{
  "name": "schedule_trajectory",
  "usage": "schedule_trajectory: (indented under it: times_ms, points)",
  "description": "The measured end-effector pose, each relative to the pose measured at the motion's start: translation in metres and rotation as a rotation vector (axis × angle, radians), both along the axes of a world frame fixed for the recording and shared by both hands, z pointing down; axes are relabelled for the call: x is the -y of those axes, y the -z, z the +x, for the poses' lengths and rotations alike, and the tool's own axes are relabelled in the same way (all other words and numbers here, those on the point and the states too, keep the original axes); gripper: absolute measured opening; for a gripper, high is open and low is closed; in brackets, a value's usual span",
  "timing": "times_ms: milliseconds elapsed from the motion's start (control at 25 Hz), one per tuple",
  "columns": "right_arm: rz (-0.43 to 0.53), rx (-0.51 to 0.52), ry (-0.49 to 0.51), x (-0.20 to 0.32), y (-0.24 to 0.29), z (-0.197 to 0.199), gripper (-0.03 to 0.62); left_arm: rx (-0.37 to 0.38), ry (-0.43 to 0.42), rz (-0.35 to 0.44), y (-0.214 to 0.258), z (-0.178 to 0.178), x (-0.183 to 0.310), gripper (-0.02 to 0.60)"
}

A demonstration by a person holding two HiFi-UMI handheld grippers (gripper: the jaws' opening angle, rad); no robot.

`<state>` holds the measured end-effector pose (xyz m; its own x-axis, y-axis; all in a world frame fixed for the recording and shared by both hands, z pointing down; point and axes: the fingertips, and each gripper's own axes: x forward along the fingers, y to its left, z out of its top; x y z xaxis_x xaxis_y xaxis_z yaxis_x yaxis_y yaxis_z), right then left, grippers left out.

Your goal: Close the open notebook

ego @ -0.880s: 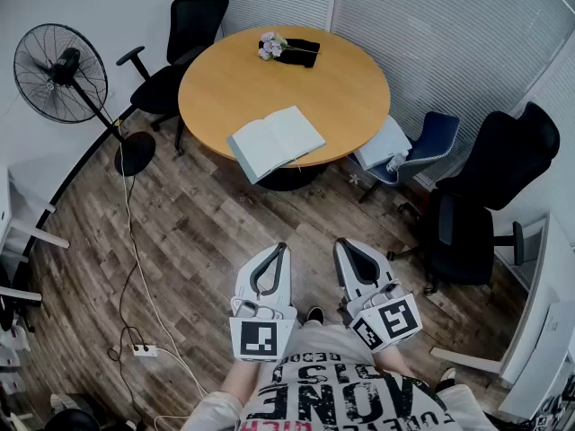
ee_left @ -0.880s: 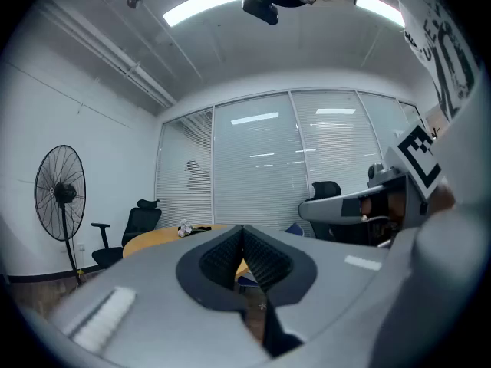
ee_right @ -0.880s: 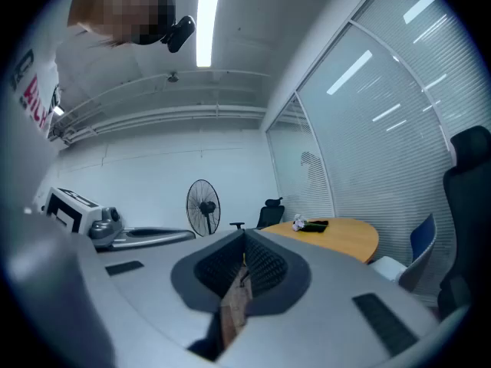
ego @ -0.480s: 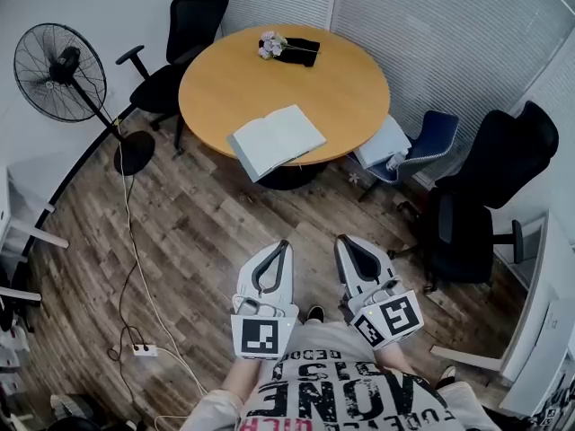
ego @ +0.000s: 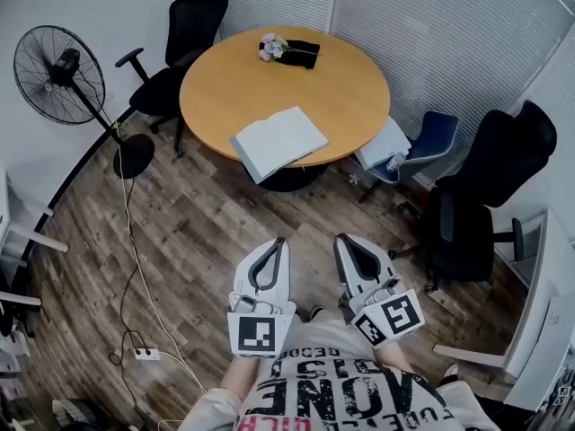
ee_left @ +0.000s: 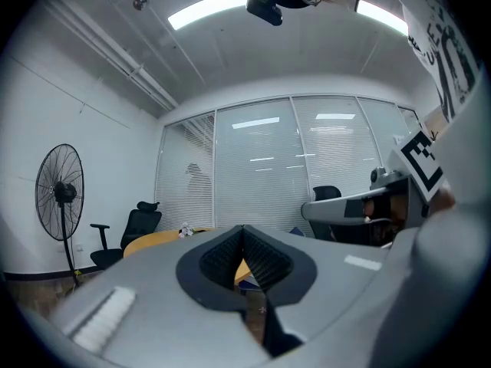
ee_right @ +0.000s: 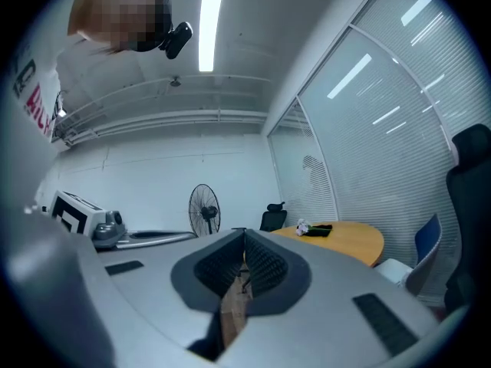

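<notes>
An open notebook (ego: 278,140) with white pages lies flat near the front edge of a round wooden table (ego: 341,79). Both grippers are held low in front of the person, well short of the table and over the floor. My left gripper (ego: 279,241) is shut with nothing in it, its tips meeting in the left gripper view (ee_left: 244,231). My right gripper (ego: 339,240) is shut and empty too, its pads together in the right gripper view (ee_right: 245,233). The table's edge (ee_left: 157,241) shows far off in the left gripper view, and its top (ee_right: 349,238) in the right gripper view.
A small bunch of flowers on a dark cloth (ego: 287,47) lies at the table's far side. Black office chairs (ego: 175,52) (ego: 490,196) and a blue chair (ego: 422,146) ring the table. A standing fan (ego: 63,70) is at the left, with a cable and power strip (ego: 144,352) on the wood floor.
</notes>
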<state>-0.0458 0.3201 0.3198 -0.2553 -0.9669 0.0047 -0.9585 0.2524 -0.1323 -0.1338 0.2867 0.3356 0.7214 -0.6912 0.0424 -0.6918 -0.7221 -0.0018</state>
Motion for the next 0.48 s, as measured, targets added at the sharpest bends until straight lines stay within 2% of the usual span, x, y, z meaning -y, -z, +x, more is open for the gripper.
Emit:
schedule_trajectory:
  times_ms: [280,480]
  points:
    - [-0.022,0.025,-0.028,-0.001,-0.01,0.001,0.012,0.031,-0.003,-0.023,-0.01,-0.009,0.003,0.012]
    - [-0.031,0.033,-0.03,0.006,-0.013,0.006,0.012,0.018,0.009,-0.03,-0.011,-0.005,0.011,0.012]
